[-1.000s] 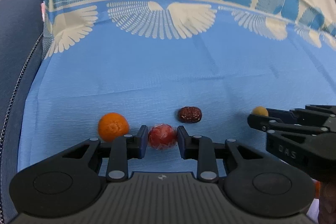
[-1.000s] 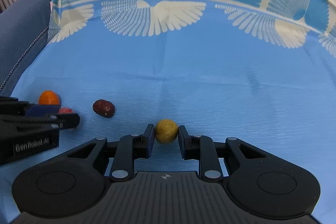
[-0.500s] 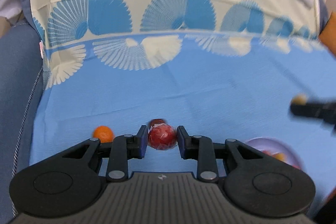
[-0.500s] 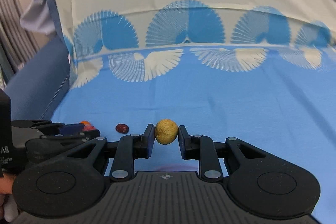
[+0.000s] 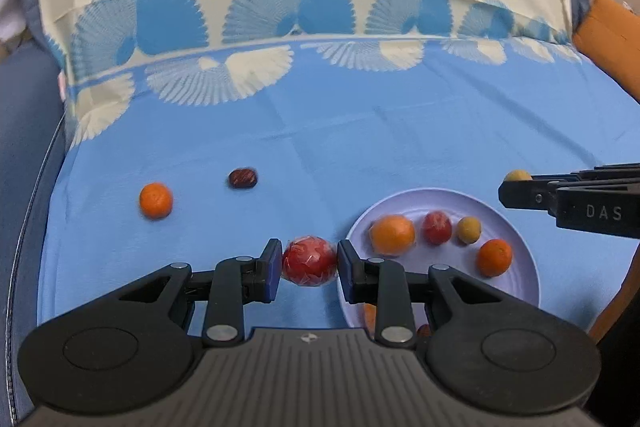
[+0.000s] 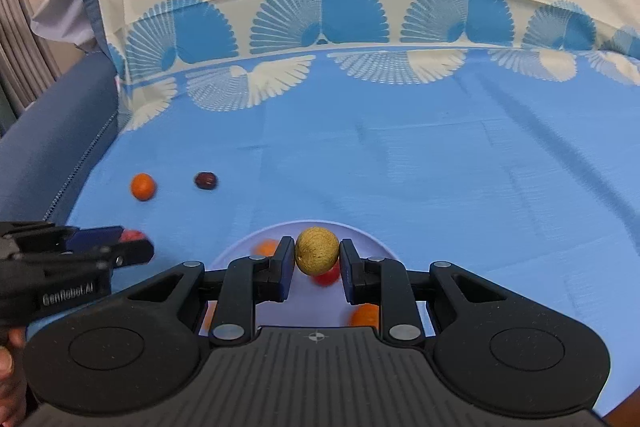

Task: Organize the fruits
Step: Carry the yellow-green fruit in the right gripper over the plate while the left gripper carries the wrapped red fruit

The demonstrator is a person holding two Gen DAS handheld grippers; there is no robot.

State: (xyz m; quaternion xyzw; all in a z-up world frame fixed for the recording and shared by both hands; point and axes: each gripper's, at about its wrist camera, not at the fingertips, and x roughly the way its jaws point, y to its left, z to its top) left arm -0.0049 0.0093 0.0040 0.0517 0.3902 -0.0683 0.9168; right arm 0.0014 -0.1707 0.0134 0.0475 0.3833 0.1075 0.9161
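Note:
My left gripper [image 5: 308, 261] is shut on a red wrapped fruit [image 5: 309, 260], held above the cloth just left of a pale lilac plate [image 5: 516, 291]. The plate holds several fruits, among them an orange [image 5: 392, 235], a red one [image 5: 437, 227] and a yellow one [image 5: 469, 230]. My right gripper [image 6: 317, 251] is shut on a yellow-brown round fruit [image 6: 317, 251], held over the plate [image 6: 360, 231]. An orange [image 5: 156, 200] and a dark red date [image 5: 243, 178] lie on the cloth at the left; both also show in the right wrist view, the orange [image 6: 143, 186] and the date [image 6: 206, 180].
A blue cloth [image 5: 360, 131] with fan patterns covers the surface. A dark blue cushion edge [image 5: 24, 155] runs along the left. An orange cushion [image 5: 612, 39] sits at the far right. The left gripper shows in the right wrist view [image 6: 132, 247].
Both grippers have lifted off the cloth with their fruits and moved back toward the plate, which has come into view. The orange and date stay on the cloth.

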